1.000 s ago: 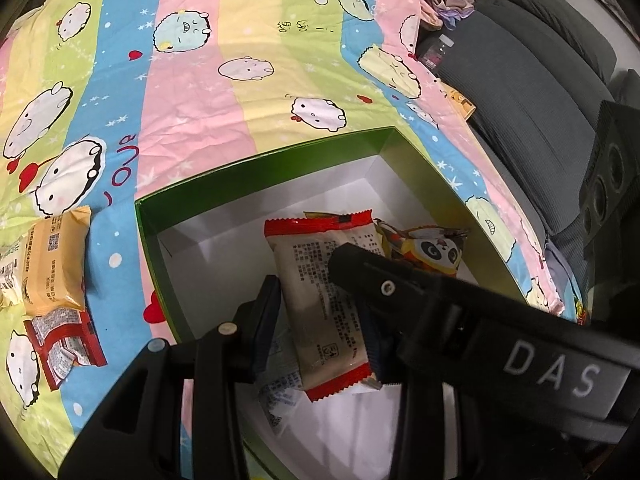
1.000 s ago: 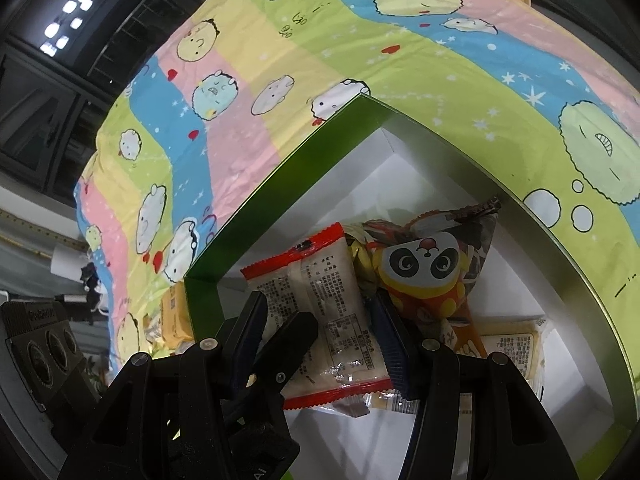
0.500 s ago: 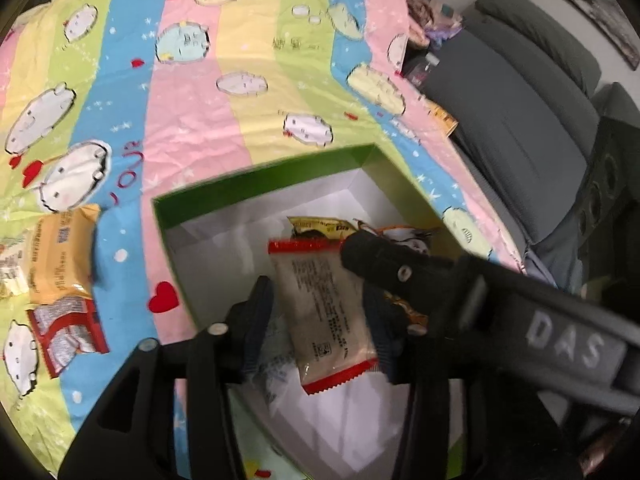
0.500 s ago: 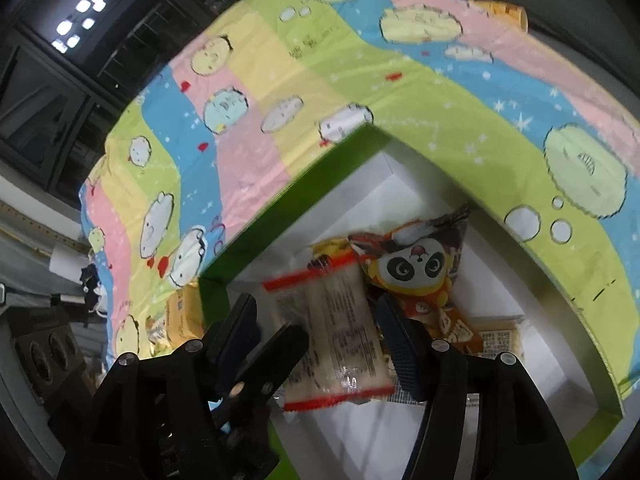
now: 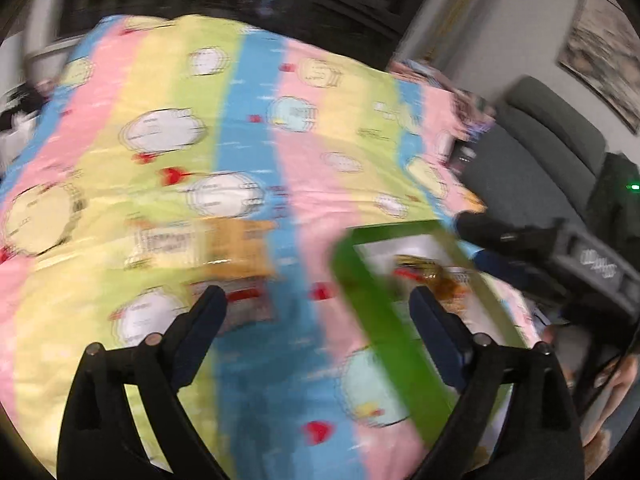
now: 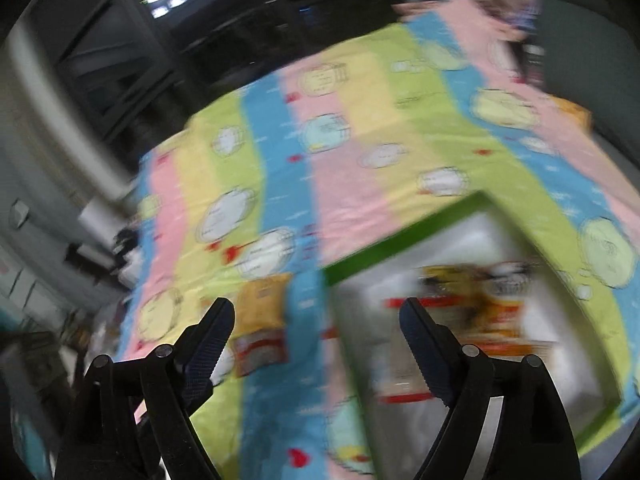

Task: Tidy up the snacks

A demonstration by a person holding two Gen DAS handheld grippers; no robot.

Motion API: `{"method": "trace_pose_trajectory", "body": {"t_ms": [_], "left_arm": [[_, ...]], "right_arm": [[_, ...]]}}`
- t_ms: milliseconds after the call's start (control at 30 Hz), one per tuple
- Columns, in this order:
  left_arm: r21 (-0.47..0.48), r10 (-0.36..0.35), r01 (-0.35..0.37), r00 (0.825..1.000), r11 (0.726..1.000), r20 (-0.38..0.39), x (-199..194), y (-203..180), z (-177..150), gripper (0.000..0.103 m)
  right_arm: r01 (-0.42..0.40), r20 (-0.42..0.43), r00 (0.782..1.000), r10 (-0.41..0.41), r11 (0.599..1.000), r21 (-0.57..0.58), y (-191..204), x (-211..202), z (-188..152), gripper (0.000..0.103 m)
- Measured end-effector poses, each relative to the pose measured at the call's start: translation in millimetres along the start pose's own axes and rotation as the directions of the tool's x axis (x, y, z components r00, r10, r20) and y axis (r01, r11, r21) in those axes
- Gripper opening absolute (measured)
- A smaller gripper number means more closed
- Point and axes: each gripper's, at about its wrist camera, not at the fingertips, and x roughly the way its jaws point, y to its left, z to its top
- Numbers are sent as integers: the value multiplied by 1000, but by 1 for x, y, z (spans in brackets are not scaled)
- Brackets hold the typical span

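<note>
Both views are blurred by motion. A green-walled box (image 5: 360,304) (image 6: 400,240) with a white inside lies on the striped cartoon bedspread and holds several snack packets (image 6: 468,308), one of them red-edged. An orange packet (image 5: 236,252) (image 6: 262,304) and a red-and-white packet (image 6: 260,350) lie on the spread left of the box. My left gripper (image 5: 316,300) hangs above the spread beside the box's left wall, its jaws opening with nothing between them. My right gripper (image 6: 316,312) hovers over the box's left wall, its jaws opening and empty. The right gripper's body (image 5: 532,240) shows in the left wrist view.
A grey sofa (image 5: 552,128) stands beyond the bed's right edge, with a framed picture (image 5: 608,64) on the wall above it. Dark shelving (image 6: 132,56) rises behind the bed. A yellow item (image 6: 572,112) lies at the spread's far right edge.
Both grippers let go of the red-edged packet, which now lies in the box. Both pulled up and away to the left, and their jaws opened wide.
</note>
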Motion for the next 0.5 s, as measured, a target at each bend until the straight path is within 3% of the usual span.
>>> {"method": "trace_pose_trajectory", "body": {"t_ms": [67,167,300,500], "left_arm": [[-41,72,-71,997,997,12,-8,29,-6,95],[-74,148,-148,989,986,-10,-14,70,-19,96],[-205,146,-151,989,967,-39,-13,120,-37,96],[-234,144,-156,987,960,-70,-9,141,-44,95]], "right_arm": [[-56,-50,997,54,998,-32,21,15,-5,85],[-73,-126,990,61,993,-91,50,45,-18,85],[-21,-200,980,-8,989,-144,74,92,-36,85],[45,-285,952,-108,975,-218,90,146,-59,85]]}}
